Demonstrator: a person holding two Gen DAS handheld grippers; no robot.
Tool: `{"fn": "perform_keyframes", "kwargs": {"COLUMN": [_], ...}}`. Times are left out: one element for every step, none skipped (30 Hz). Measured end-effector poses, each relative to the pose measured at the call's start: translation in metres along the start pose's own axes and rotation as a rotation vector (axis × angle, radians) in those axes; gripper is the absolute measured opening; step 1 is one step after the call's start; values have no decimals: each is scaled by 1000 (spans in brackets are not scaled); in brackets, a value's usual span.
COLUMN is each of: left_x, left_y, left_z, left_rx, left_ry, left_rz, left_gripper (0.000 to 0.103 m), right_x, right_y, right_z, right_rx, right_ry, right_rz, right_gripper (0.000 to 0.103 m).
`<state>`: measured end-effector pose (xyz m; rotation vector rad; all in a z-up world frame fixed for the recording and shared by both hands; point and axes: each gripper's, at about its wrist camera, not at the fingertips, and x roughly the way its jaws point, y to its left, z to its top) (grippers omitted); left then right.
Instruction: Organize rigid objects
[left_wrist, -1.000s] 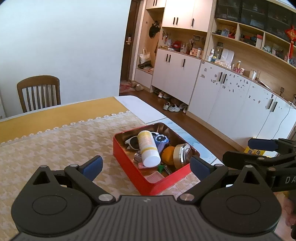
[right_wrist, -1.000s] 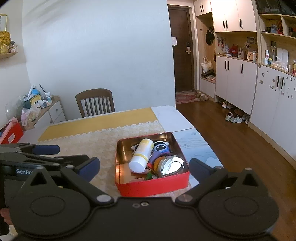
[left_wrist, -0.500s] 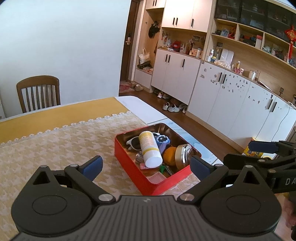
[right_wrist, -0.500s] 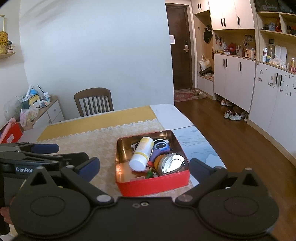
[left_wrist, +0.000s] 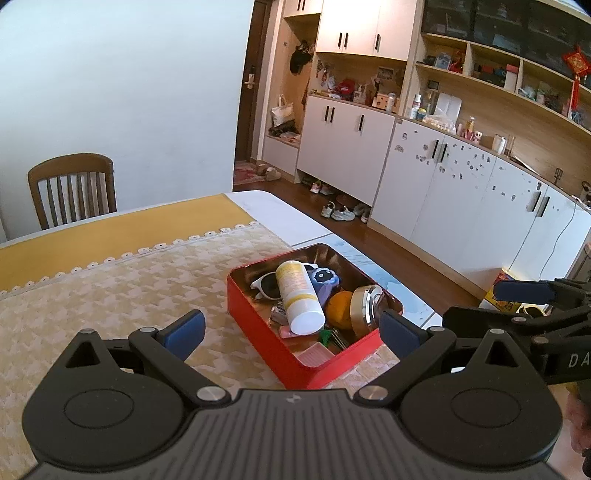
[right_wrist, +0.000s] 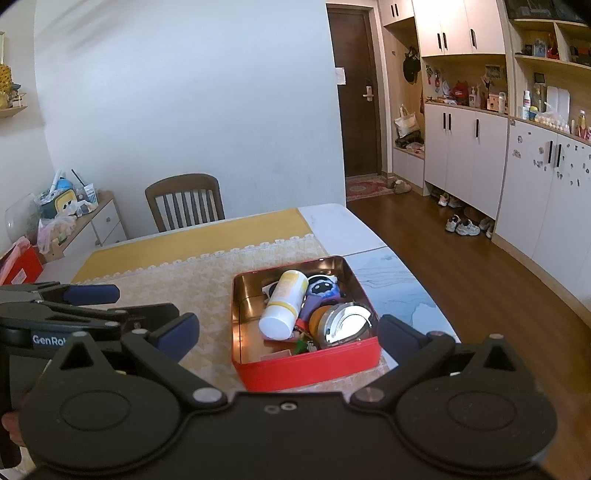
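White sunglasses (left_wrist: 266, 285) left view only

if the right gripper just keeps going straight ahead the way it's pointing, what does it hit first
Most likely the red tin: its near wall lies centred between the open right gripper fingers. If the line passes above the rim, the white bottle lying inside comes first; height is hard to judge.

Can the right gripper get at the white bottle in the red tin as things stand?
Probably yes. The right gripper is open and faces the red tin. The white bottle lies on top of the other items, nothing covering it.
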<state>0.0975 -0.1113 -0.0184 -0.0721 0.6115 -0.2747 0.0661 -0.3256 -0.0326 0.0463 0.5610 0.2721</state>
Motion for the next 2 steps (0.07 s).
{"fn": "perform_keyframes", "kwargs": {"left_x": [1, 1], "left_y": [0, 1], "left_z": [0, 0], "left_rx": [1, 1], "left_ry": [1, 4], "left_rz": [0, -1], "left_gripper": [101, 101], "right_x": [0, 0], "right_y": [0, 0], "right_z": [0, 0], "right_rx": [0, 0], "right_ry": [0, 1], "right_rz": [-1, 0], "right_gripper": [103, 103]}}
